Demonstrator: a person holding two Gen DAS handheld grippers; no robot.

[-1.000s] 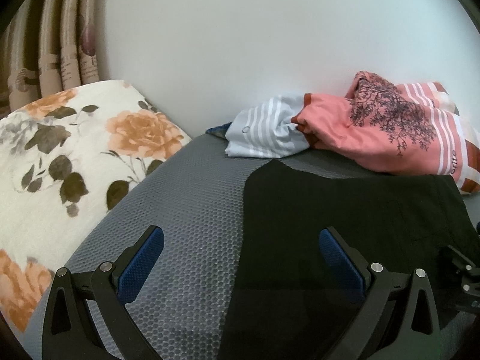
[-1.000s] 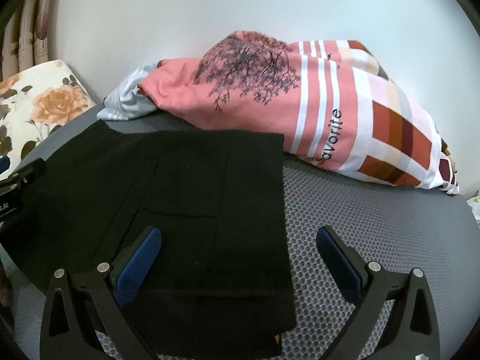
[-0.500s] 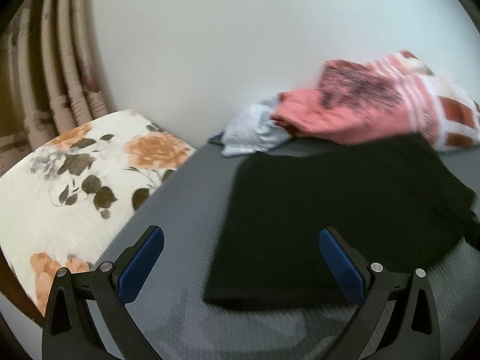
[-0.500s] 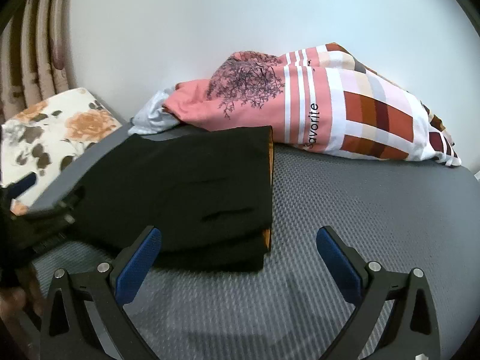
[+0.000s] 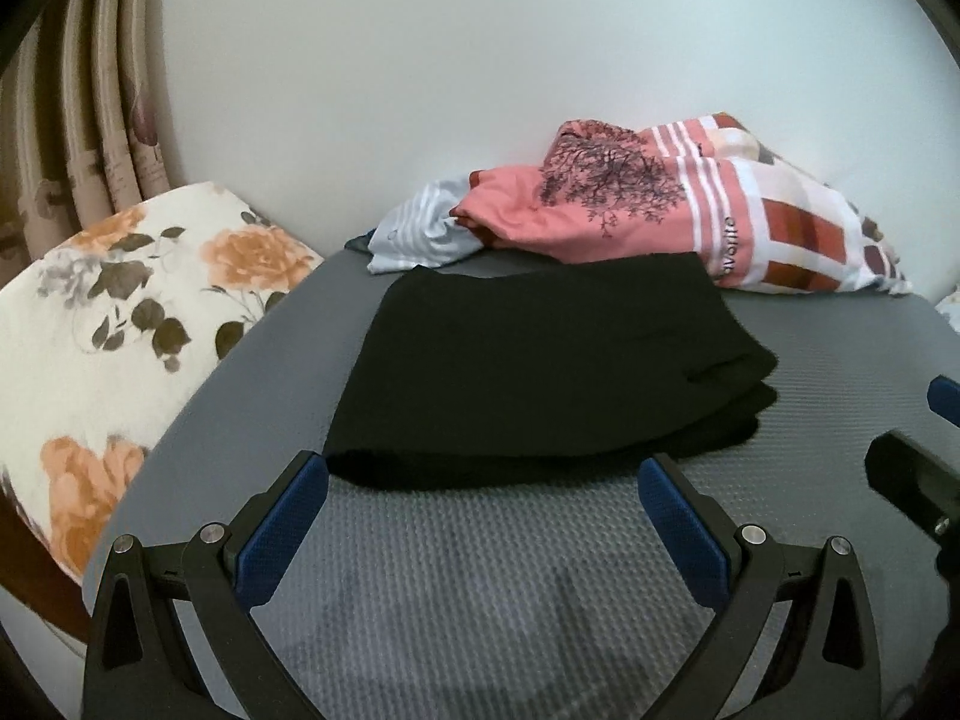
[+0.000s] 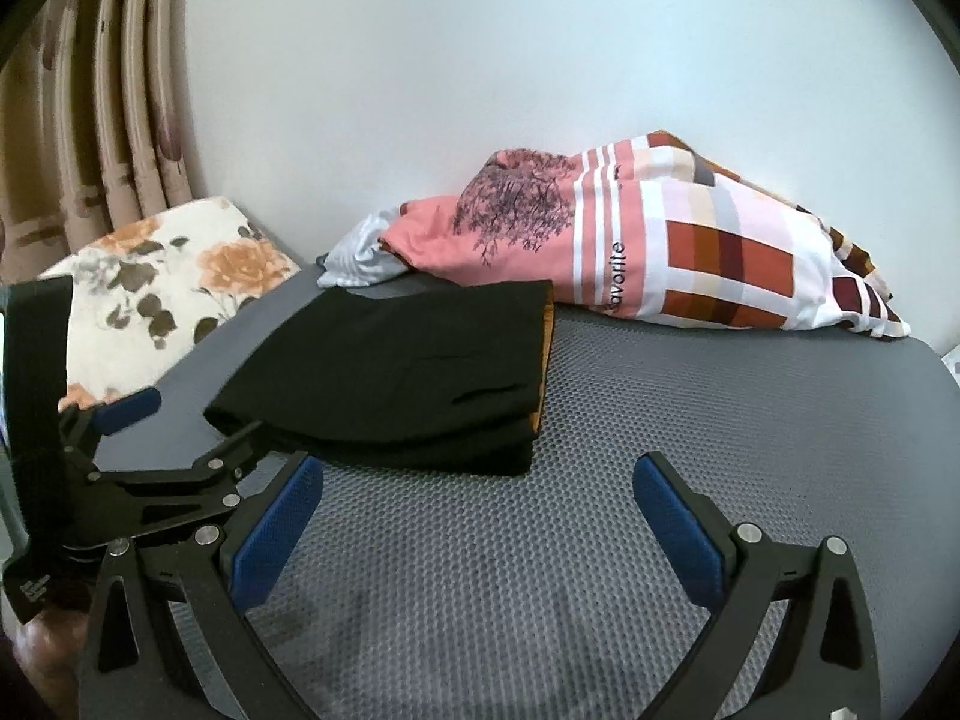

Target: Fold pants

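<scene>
I hold both the left hand-held gripper (image 5: pixel 483 516) and the right hand-held gripper (image 6: pixel 478 510) spread and empty just short of the folded black pants (image 5: pixel 540 366) lying before the pink pillow (image 5: pixel 708 216), soft, limp cloth I'd pinch at its near folded edge

Grey honeycomb-textured mat (image 5: pixel 480 588) lies directly beneath and ahead of the gripper. Far ahead, against the white wall (image 5: pixel 480 60), lies a bundled pink and chequered cloth (image 5: pixel 690 210) printed with a black tree; a pale striped garment (image 5: pixel 420 234) touches its left end. Ahead-left, a floral cushion (image 5: pixel 120 312) borders the mat. Beige curtain (image 5: pixel 90 120) hangs behind the cushion.
</scene>
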